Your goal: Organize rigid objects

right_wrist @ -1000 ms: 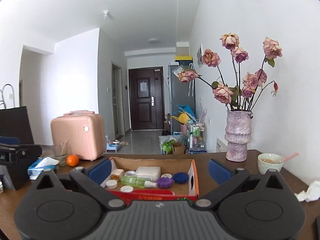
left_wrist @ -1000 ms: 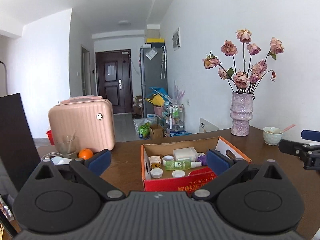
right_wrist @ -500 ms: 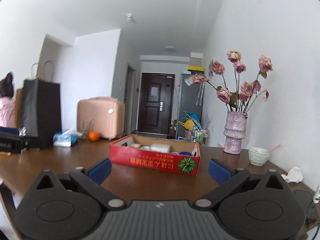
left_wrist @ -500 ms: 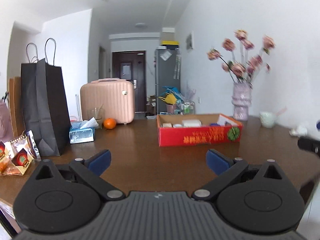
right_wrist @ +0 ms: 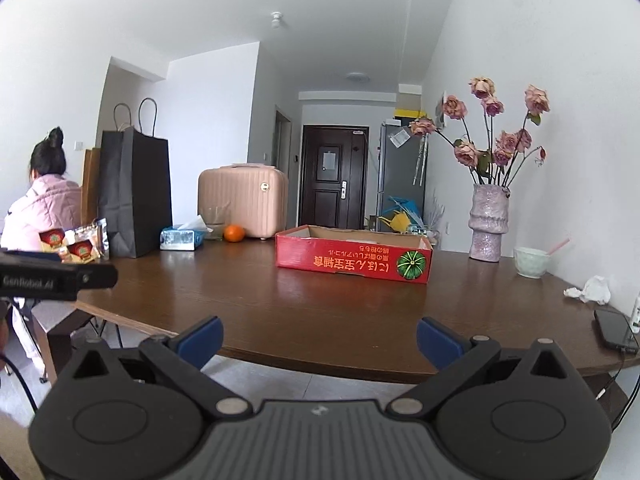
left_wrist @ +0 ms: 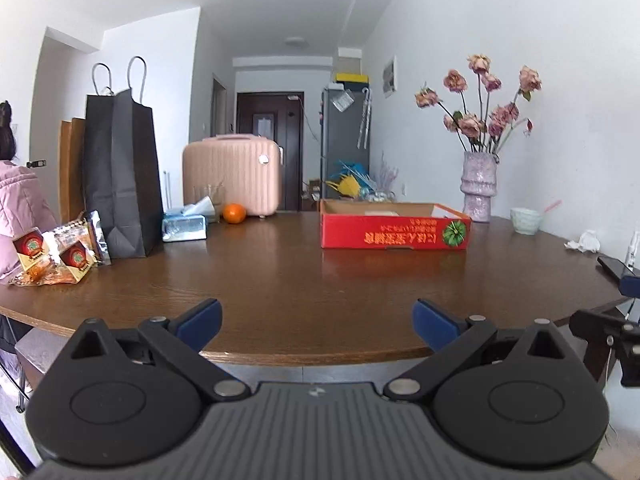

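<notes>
A red cardboard box (left_wrist: 394, 230) stands on the far middle of the brown table (left_wrist: 300, 280); it also shows in the right wrist view (right_wrist: 352, 258). Its contents are hidden by its front wall. My left gripper (left_wrist: 316, 318) is open and empty, level with the table's near edge, far short of the box. My right gripper (right_wrist: 320, 338) is open and empty, also back at the near edge. The right gripper's side shows at the left wrist view's right edge (left_wrist: 608, 330); the left gripper's side shows in the right wrist view (right_wrist: 52, 276).
A black paper bag (left_wrist: 120, 176), snack packets (left_wrist: 56, 256), a tissue pack (left_wrist: 184, 226), an orange (left_wrist: 234, 213) and a pink case (left_wrist: 232, 174) stand at the left and back. A vase of flowers (left_wrist: 478, 184), a bowl (left_wrist: 527, 220), crumpled tissue (left_wrist: 584, 242) and a phone (right_wrist: 616, 330) are on the right. A person (right_wrist: 44, 208) sits at the far left.
Both grippers have pulled back from over the box to the table's near edge and dropped lower. The box now looks small and far. Both stay open.
</notes>
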